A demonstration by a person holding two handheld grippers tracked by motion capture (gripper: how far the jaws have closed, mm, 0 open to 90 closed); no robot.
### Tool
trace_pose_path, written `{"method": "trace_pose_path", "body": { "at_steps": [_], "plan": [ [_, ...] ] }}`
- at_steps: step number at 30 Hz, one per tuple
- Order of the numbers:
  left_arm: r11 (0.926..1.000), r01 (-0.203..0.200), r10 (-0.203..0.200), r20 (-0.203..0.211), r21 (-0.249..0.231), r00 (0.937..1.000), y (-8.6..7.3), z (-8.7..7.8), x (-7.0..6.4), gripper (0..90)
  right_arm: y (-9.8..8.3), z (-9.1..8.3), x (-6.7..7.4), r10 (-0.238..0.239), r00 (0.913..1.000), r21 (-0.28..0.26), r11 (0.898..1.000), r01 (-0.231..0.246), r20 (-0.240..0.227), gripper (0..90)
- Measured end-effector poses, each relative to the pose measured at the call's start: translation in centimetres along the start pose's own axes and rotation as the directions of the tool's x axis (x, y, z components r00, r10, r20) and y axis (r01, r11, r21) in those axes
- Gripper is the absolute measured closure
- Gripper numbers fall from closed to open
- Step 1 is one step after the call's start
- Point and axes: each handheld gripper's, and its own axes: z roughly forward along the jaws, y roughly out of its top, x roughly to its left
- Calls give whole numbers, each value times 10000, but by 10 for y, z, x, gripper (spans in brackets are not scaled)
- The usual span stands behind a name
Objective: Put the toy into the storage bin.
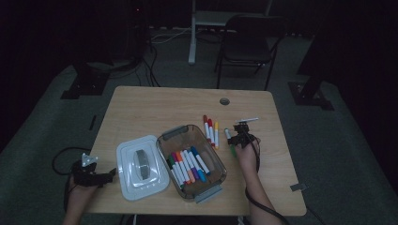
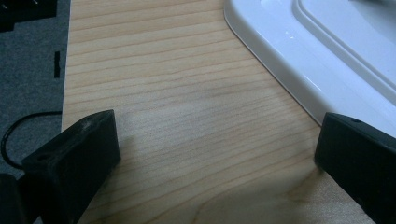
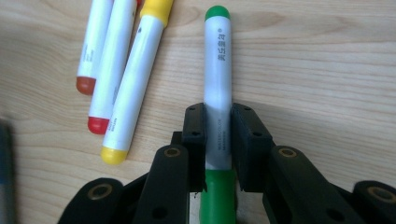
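The right tool is clenched on the green marker, which lies flat on the table just to the right of 3 loose markers and well right of the clear bin of markers. The pads pinch the white barrel near the cap end, so most of the length sticks out ahead; lifted from there, the marker could pivot and droop, or slip out of the smooth grip. Swung toward the bin, its long free end could clip the yellow marker beside it or the bin's rim. The left tool rests released at the table's left edge, next to the white lid. The table is pale wood grain with a cable hole; the room is dim, with grey carpet, a dark chair and trailing cables.
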Motion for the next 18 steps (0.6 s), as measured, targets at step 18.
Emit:
{"method": "trace_pose_path", "body": {
  "at_steps": [18],
  "plan": [
    [10000,3,-3,0,1,10000,0,0,0,5,3,-92,26,-748,9839,-1852,9817,441,-1621,768]
  ]
}}
